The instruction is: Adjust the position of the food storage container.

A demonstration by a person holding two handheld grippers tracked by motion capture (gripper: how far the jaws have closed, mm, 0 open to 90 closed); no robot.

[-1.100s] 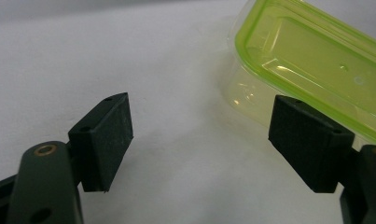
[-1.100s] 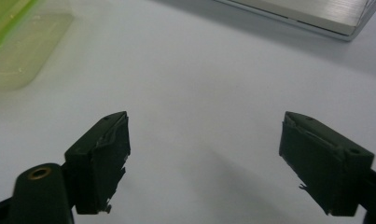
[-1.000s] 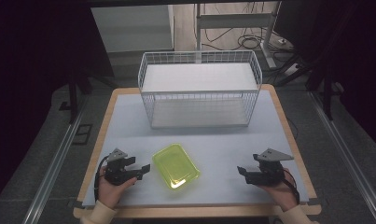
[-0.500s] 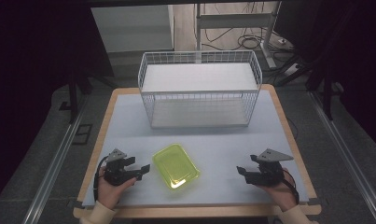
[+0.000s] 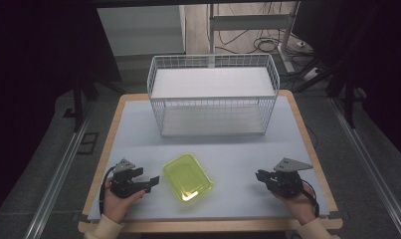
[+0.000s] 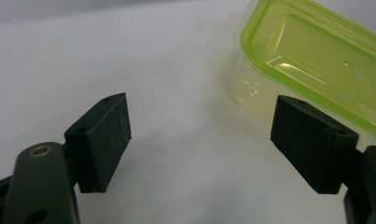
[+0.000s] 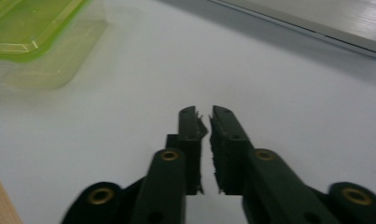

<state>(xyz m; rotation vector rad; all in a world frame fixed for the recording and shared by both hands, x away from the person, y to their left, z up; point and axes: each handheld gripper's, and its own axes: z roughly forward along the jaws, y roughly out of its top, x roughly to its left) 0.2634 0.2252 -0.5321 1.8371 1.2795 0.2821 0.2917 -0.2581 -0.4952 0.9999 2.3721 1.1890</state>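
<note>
Right gripper (image 5: 261,176): jaws nearly pressed together, just a sliver of light between the pads in the right gripper view (image 7: 203,122); nothing pinched, tips hovering over bare mat (image 5: 238,154). Closing just now, with nothing between the jaws. Held by the right hand (image 5: 298,200) at about 4 o'clock on the table.

Left gripper (image 5: 149,183): jaws spread wide, empty. In the left gripper view (image 6: 202,140), one pad (image 6: 104,140) at 8 o'clock, the other at 4 o'clock, bare mat between. Not touching anything. Held by the left hand (image 5: 119,201) at about 8 o'clock on the table.

Box (image 5: 187,177): yellow-green, clear, lid on, flat on the mat near 6 o'clock, between both grippers. Just beside the left gripper's tips, apart from them; well apart from the right gripper. Seen at 1 o'clock in the left gripper view (image 6: 316,60), at 10 o'clock in the right gripper view (image 7: 41,28).

Basket (image 5: 213,94): white wire, at 12 o'clock, far from both hands.

Against a second ago: right jaws then wide apart, now almost shut. Both hands in the same places. Box and basket unmoved.

No brand, label or readable writing on box, basket or grippers.
</note>
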